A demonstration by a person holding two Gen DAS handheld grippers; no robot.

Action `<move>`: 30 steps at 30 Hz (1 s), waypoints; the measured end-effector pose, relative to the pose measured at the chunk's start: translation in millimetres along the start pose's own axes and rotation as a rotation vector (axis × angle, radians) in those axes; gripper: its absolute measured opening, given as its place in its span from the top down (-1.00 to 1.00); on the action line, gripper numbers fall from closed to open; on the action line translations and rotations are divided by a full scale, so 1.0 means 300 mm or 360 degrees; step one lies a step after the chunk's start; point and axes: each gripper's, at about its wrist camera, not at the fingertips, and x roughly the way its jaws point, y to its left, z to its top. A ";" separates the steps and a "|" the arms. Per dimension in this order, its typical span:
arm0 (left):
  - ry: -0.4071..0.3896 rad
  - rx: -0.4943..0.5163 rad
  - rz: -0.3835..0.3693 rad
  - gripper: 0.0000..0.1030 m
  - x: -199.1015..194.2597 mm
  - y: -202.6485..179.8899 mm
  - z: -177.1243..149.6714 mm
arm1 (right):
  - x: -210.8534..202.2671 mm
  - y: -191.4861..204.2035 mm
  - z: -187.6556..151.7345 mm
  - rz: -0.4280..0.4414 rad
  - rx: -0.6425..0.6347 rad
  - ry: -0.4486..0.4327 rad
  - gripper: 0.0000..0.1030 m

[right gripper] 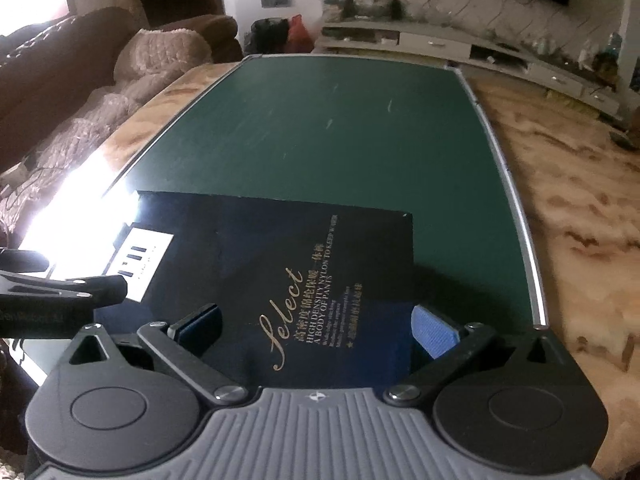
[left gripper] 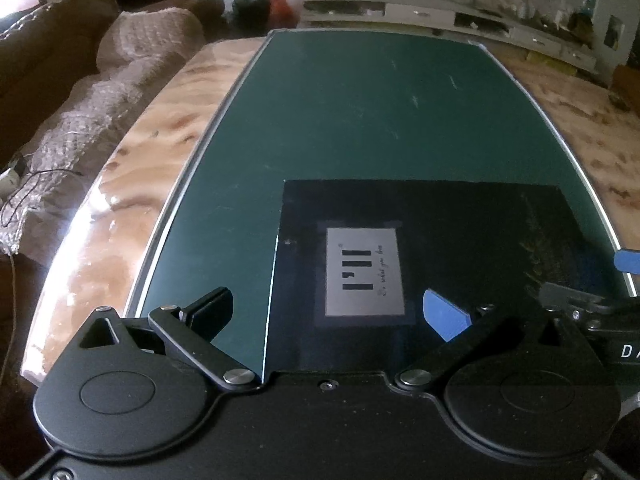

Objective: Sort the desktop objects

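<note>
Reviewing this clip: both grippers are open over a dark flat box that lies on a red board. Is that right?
Not quite: the board is dark green, as the right wrist view shows. The rest stands: the left gripper and right gripper are open over the dark flat box.

Hidden, clipped and unreadable parts

The near edge of the dark box is covered by the left gripper body, and in the right wrist view the right gripper covers it too; the small script on the box's white label is too fine to read (only the bars are clear). The shelf clutter is blurred, and the right gripper's lettering is cut by the left wrist view's edge.
</note>
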 end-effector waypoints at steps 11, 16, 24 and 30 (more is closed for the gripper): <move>-0.0009 -0.0004 -0.0011 -1.00 -0.071 -0.025 -0.013 | -0.091 0.017 -0.003 -0.0031 0.0059 -0.0042 -1.00; -0.0002 -0.0008 -0.0015 -1.00 -0.116 -0.034 -0.026 | -0.133 0.024 -0.004 -0.0045 0.0086 -0.0061 -1.00; -0.0037 0.0016 0.0012 -1.00 -0.191 -0.047 -0.050 | -0.205 0.033 -0.022 -0.0058 0.0124 -0.0107 -1.00; -0.0058 0.0003 0.0043 -1.00 -0.218 -0.020 -0.077 | -0.221 0.065 -0.033 -0.0064 0.0110 -0.0118 -1.00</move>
